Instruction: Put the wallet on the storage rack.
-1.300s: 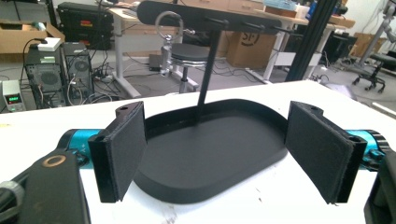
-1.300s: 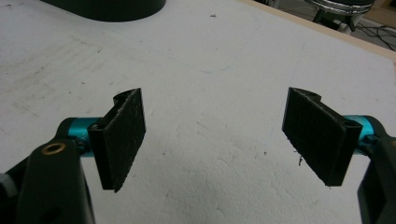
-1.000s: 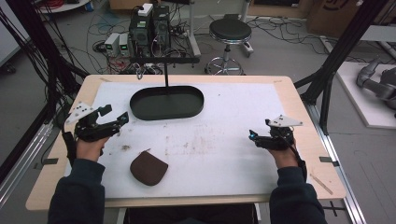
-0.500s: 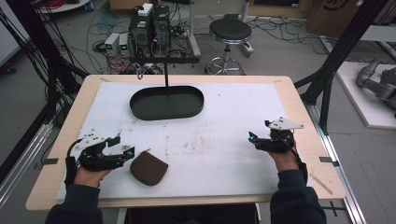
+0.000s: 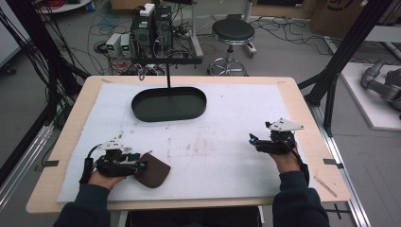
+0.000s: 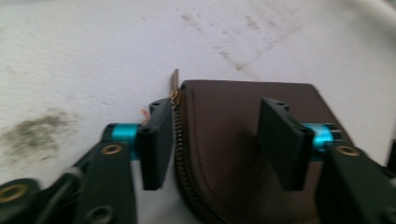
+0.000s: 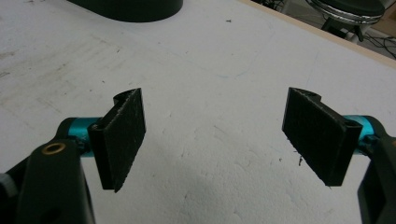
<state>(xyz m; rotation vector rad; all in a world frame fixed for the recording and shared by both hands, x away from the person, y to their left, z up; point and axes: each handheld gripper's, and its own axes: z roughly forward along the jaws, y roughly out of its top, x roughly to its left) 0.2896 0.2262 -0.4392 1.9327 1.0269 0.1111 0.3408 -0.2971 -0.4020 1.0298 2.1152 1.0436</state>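
A brown leather zip pouch (image 5: 153, 171) lies flat near the table's front left. In the left gripper view the pouch (image 6: 224, 140) has its zip edge and brass pull next to one jaw. My left gripper (image 5: 140, 166) is open and straddles the pouch's left end (image 6: 217, 140), one jaw outside the zip, the other over the leather. My right gripper (image 5: 253, 139) hovers over bare white mat at the right. It is open (image 7: 215, 135) with nothing between its pads.
A black oval tray (image 5: 169, 103) with an upright post stands at the back centre of the white mat (image 5: 227, 118). Its edge shows in the right gripper view (image 7: 135, 9). The mat carries dirty smudges. Wooden table edges frame it.
My left gripper has moved from the left back area toward the front and right, onto the pouch's left end. The right gripper has stayed put.
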